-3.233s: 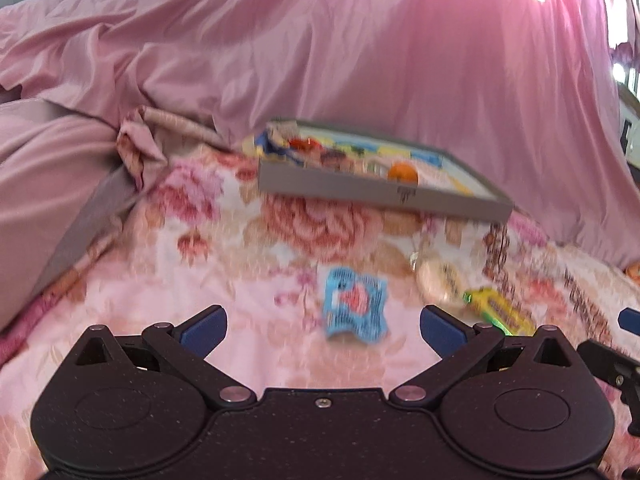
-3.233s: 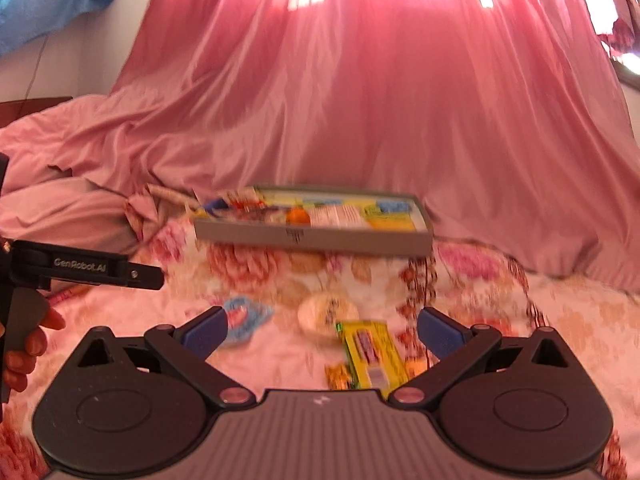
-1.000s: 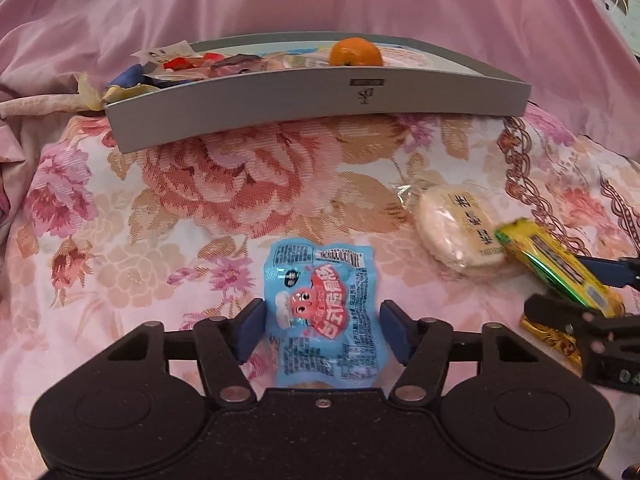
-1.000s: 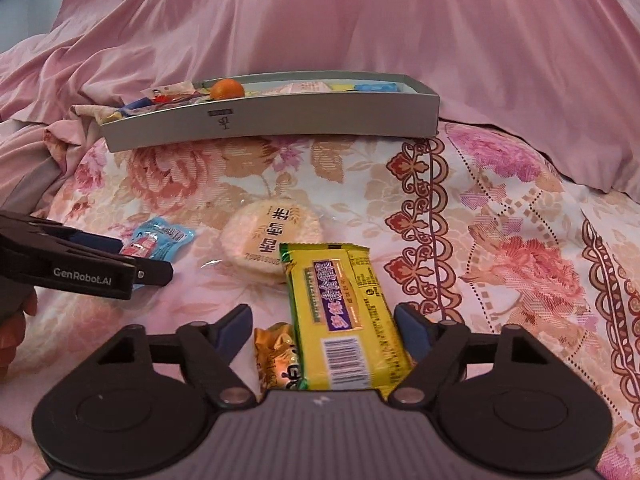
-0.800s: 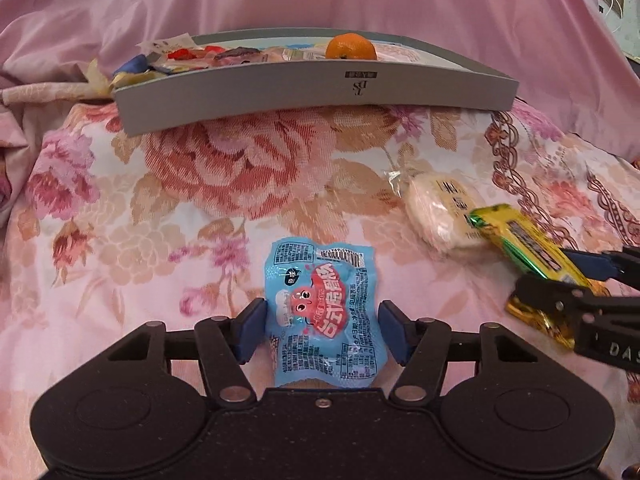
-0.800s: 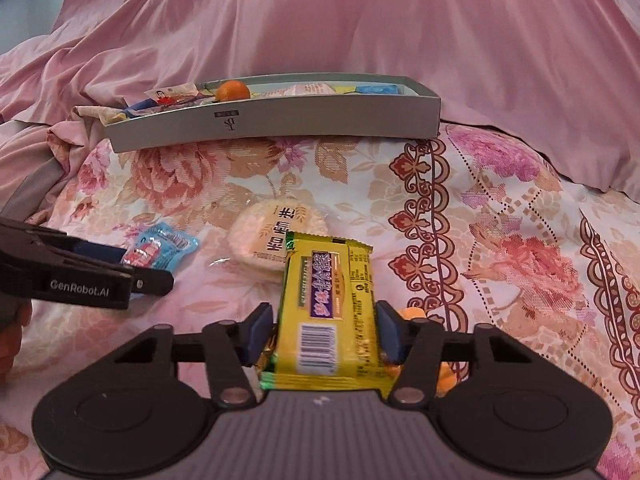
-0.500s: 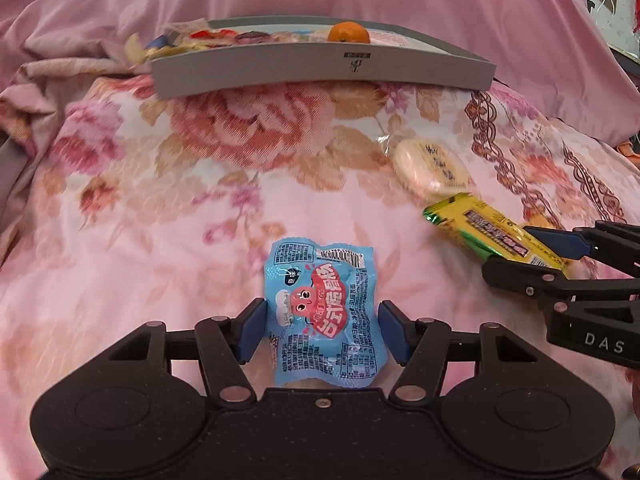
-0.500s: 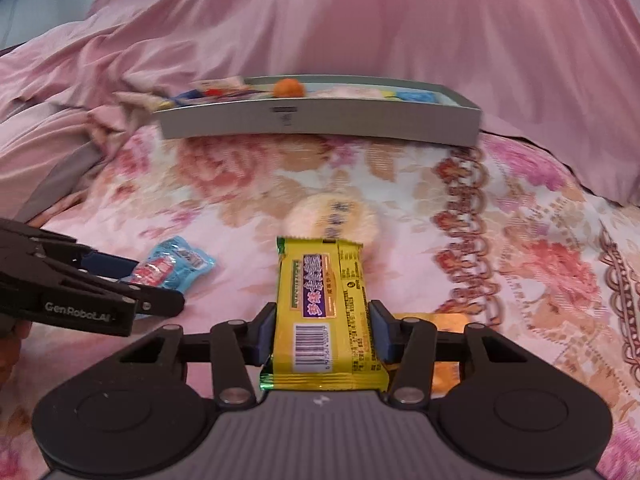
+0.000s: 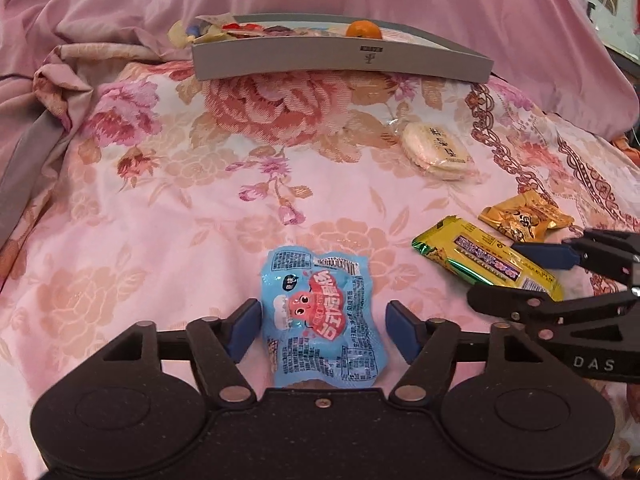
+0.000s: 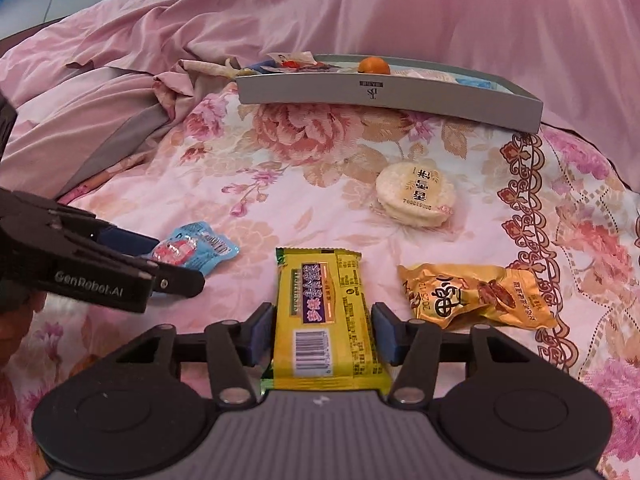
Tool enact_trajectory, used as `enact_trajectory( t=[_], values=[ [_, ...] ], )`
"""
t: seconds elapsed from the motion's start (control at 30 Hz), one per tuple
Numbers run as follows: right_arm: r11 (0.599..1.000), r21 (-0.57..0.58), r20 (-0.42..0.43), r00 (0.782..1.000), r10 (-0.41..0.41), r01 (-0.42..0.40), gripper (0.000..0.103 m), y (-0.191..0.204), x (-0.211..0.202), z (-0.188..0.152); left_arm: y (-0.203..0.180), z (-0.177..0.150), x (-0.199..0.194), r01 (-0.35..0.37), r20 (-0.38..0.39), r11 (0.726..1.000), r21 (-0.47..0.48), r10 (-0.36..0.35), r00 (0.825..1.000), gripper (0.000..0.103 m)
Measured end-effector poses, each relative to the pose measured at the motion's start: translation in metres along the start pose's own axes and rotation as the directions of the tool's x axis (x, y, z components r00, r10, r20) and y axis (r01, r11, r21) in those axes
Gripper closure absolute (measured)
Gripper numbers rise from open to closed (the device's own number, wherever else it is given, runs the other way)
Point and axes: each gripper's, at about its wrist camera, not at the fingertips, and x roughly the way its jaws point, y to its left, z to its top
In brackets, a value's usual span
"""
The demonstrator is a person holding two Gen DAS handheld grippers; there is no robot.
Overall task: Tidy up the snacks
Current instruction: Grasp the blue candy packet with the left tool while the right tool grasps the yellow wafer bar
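My left gripper (image 9: 324, 330) is shut on a blue snack packet (image 9: 322, 314) and holds it above the floral bedspread. My right gripper (image 10: 324, 332) is shut on a yellow wafer bar (image 10: 322, 316) and holds it up too. Each shows in the other's view: the blue packet (image 10: 196, 250) in the left gripper (image 10: 132, 268), the yellow bar (image 9: 484, 260) in the right gripper (image 9: 560, 276). A grey tray (image 9: 340, 58) with several snacks and an orange (image 9: 363, 29) sits at the back; it also shows in the right wrist view (image 10: 384, 90).
A round white rice cracker (image 10: 416, 194) and a gold wrapped snack (image 10: 476, 292) lie on the floral bedspread (image 9: 160, 200) between me and the tray. Pink sheets (image 10: 400, 8) are draped behind and to the left.
Both grippers closed on their snacks and lifted them back from the bedspread. The gold snack that lay under the yellow bar is now uncovered.
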Motion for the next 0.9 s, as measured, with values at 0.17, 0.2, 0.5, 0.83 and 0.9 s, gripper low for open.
enact_trajectory(
  t=[0.17, 0.2, 0.5, 0.83, 0.9],
  values=[
    [1.000, -0.018, -0.009, 1.000, -0.024, 0.024, 0.036, 0.002, 0.008, 0.000, 0.000, 0.000, 0.004, 0.004, 0.003, 1.000, 0.018, -0.004, 1.000, 0.026],
    [0.999, -0.016, -0.010, 1.000, -0.028, 0.028, 0.035, 0.002, 0.009, -0.001, -0.001, 0.000, 0.004, 0.005, 0.003, 1.000, 0.019, -0.005, 1.000, 0.025],
    [0.999, 0.008, -0.002, 0.999, -0.037, 0.037, 0.045, 0.005, 0.011, -0.004, -0.003, 0.000, 0.004, 0.017, 0.007, 0.999, 0.030, -0.017, 1.000, 0.036],
    [0.999, 0.009, 0.006, 0.999, -0.046, 0.046, 0.051, 0.014, 0.003, -0.006, -0.006, -0.002, 0.000, 0.038, 0.010, 0.999, 0.016, -0.038, 0.999, 0.044],
    [0.998, -0.015, 0.012, 0.998, -0.056, 0.056, 0.051, 0.018, -0.001, -0.007, -0.008, -0.003, -0.002, 0.049, 0.015, 0.999, 0.018, -0.049, 0.999, 0.044]
  ],
)
